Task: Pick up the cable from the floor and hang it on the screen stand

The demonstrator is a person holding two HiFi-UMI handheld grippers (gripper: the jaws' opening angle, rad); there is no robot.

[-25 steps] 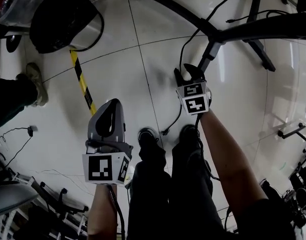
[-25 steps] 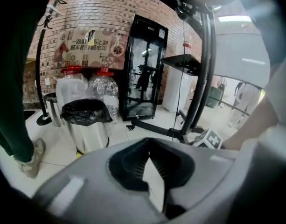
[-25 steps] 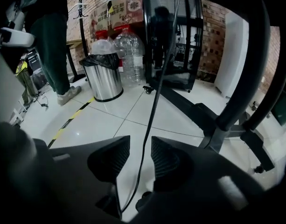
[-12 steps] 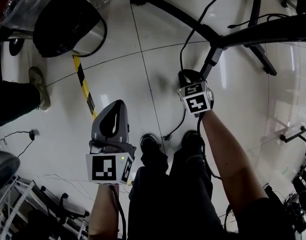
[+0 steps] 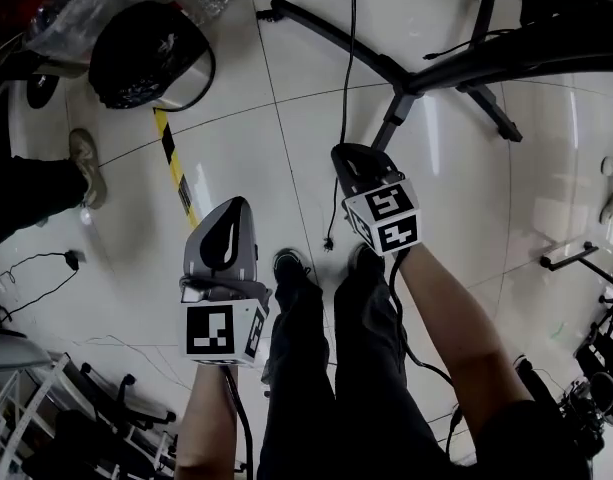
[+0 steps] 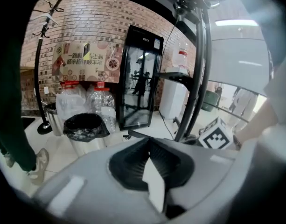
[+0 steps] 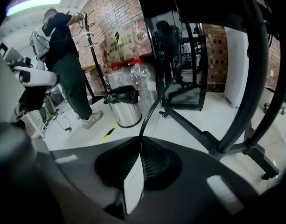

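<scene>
Cable is clamped in the right gripper jaws, running forward and up toward the screen stand with its plug end dangling above the floor; left gripper jaws are closed, empty, farther back.

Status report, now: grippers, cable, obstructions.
Left gripper shut, empty. Right gripper shut on cable, which runs up from it. Screen stand just ahead. No obstruction seen.

Right gripper jaws pinch the cable; left gripper jaws closed.
</scene>
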